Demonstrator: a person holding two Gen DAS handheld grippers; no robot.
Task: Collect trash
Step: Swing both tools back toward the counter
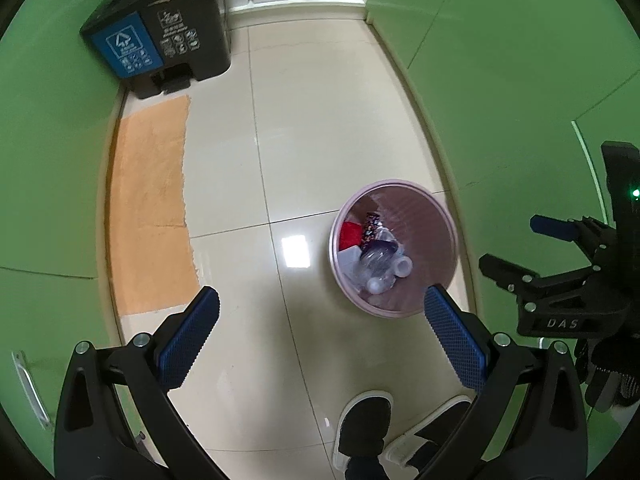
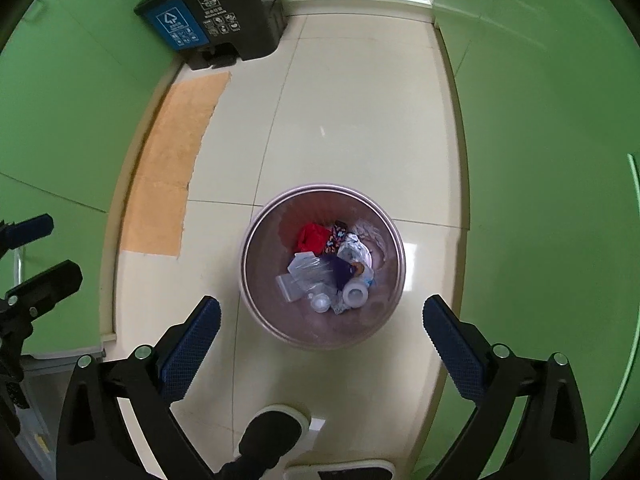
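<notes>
Right claw (image 2: 320, 320) spread wide and empty, poised above the pink wastebasket (image 2: 256, 300) on the tiled floor (image 2: 352, 120); left claw (image 1: 320, 312), equally wide and empty, hangs beside it. The basket holds clear plastic bottles (image 2: 320, 280) and a red wrapper (image 2: 312, 238). Advised grip: descend centred, pinch one wall at the rim, keep the basket upright. The two-compartment sorting bin (image 2: 224, 20) stands well apart.

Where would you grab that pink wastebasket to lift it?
By the rim of the pink wastebasket, coming straight down from above with the open right hand-held gripper. The basket stands upright with its mouth open, so one finger can likely slip inside the thin wall and one outside.
</notes>
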